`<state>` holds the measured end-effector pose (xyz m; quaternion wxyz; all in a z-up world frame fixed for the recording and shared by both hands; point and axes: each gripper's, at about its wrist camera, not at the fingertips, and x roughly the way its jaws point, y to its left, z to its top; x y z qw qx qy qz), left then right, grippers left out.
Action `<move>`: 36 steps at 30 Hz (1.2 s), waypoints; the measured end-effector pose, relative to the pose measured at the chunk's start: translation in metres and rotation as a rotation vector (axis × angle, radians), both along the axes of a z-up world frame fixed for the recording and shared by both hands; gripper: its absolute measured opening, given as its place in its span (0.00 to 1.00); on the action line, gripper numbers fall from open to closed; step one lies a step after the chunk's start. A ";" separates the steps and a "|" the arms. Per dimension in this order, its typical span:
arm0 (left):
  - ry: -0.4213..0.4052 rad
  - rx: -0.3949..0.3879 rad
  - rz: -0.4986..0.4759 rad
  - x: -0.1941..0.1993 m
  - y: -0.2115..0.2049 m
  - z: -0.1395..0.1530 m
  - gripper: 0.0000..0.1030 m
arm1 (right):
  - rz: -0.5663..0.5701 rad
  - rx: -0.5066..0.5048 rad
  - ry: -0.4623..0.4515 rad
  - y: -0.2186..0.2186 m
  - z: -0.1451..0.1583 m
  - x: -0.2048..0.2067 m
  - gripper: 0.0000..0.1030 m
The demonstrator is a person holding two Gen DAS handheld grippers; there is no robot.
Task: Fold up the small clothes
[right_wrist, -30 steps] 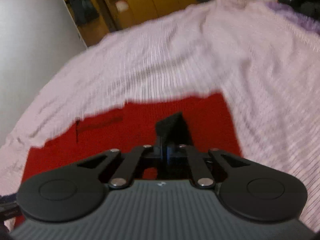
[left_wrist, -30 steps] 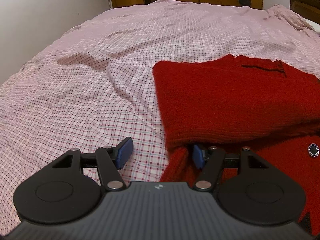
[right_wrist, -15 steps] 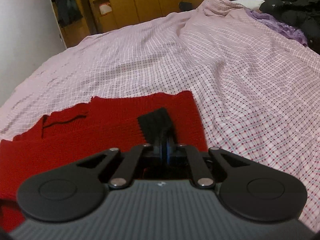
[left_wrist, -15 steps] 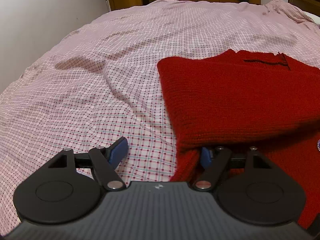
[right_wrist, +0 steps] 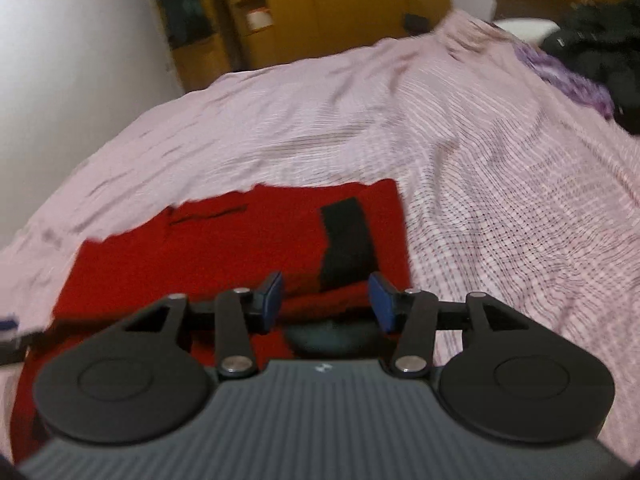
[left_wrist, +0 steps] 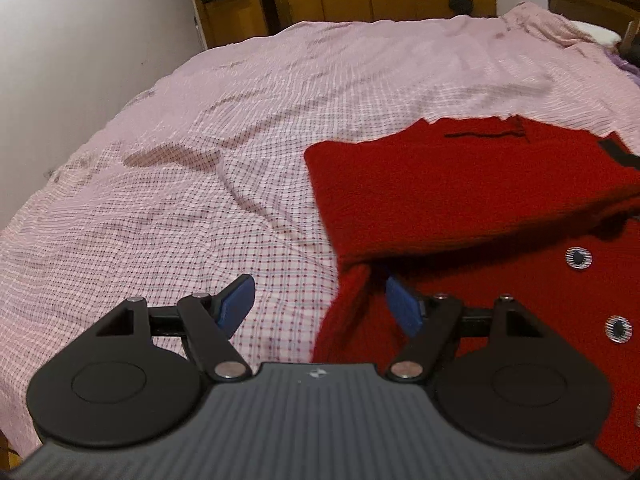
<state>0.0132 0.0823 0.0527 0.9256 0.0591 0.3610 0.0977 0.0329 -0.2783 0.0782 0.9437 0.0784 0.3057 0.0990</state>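
Lying folded on the checked bed sheet (left_wrist: 200,208), the red knitted garment (left_wrist: 460,200).
Left tool (left_wrist: 320,300) stands wide apart, the garment's edge loose between its pads; right tool (right_wrist: 326,300) is opening, gripping nothing, above the black cuff (right_wrist: 346,240).

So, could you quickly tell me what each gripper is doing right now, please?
Left gripper: open, holding nothing; the red cardigan edge lies loose between its pads.
Right gripper: jaws opening, pads clear of the cardigan's black cuff.
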 end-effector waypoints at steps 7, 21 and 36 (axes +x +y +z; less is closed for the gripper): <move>-0.018 0.003 -0.059 -0.035 -0.019 0.015 0.76 | 0.076 -0.014 0.009 0.012 0.001 -0.054 0.49; 0.015 0.008 -0.174 -0.106 -0.058 -0.002 0.76 | 0.241 -0.176 -0.010 0.039 -0.017 -0.133 0.58; 0.136 -0.016 -0.350 -0.163 -0.073 -0.026 0.83 | 0.506 -0.467 -0.023 0.084 -0.038 -0.195 0.58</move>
